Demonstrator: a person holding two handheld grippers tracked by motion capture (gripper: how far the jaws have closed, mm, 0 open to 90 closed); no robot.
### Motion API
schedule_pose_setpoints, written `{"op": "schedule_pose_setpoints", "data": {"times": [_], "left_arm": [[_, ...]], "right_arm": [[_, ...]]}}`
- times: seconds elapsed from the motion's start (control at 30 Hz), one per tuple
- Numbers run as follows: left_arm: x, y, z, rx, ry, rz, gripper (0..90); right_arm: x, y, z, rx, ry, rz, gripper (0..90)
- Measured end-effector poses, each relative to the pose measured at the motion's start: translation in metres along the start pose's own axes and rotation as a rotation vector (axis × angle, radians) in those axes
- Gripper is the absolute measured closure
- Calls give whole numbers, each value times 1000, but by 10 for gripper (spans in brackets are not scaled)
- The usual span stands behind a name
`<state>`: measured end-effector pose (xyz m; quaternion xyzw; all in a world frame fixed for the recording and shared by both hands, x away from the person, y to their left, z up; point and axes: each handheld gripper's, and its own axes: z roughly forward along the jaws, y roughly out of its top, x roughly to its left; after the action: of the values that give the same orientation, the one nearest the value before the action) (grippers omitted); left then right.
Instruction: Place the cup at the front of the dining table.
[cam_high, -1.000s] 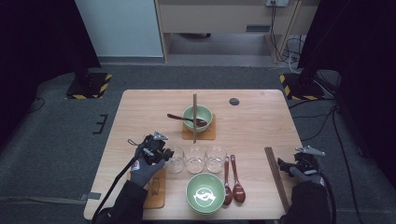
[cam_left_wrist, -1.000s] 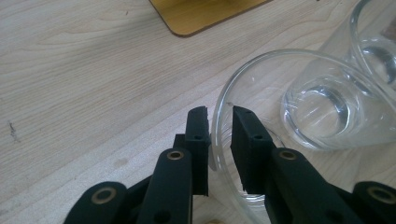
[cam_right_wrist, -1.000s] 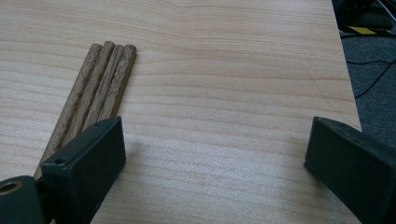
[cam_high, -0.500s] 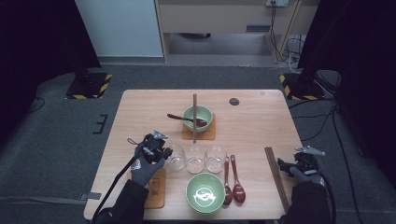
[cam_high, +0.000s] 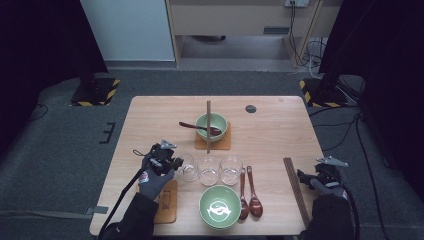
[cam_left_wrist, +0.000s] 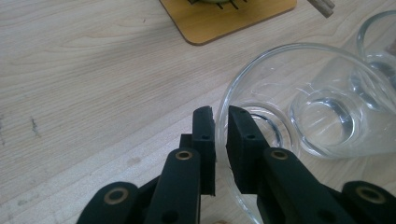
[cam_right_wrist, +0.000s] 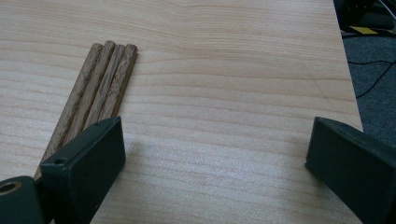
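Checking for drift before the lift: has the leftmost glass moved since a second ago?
No. The leftmost glass sits in the same spot beside the middle glass, with the left gripper shut on its rim.

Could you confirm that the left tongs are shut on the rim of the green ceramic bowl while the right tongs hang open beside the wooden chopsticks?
Not quite: the left tongs pinch the rim of the clear drinking glass, as the left gripper view shows. The right tongs do hang open beside the brown wooden chopsticks.
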<state>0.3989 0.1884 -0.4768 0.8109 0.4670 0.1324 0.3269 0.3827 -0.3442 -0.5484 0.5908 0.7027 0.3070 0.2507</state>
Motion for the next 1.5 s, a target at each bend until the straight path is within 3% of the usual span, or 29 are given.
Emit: {"op": "schedule_pose_setpoints", "data": {"times": [0.63,0.97,1.5], "left_arm": [[22,6,-42,-169,38,-83,817],[32,12,-47,-194,68,-107,818],[54,38,-42,-212,127,-153,818]], "right_arm": [[0,0,0,0,0,-1,45],[0,0,0,1,0,-1,45],[0,0,0,1,2,-1,44]]}}
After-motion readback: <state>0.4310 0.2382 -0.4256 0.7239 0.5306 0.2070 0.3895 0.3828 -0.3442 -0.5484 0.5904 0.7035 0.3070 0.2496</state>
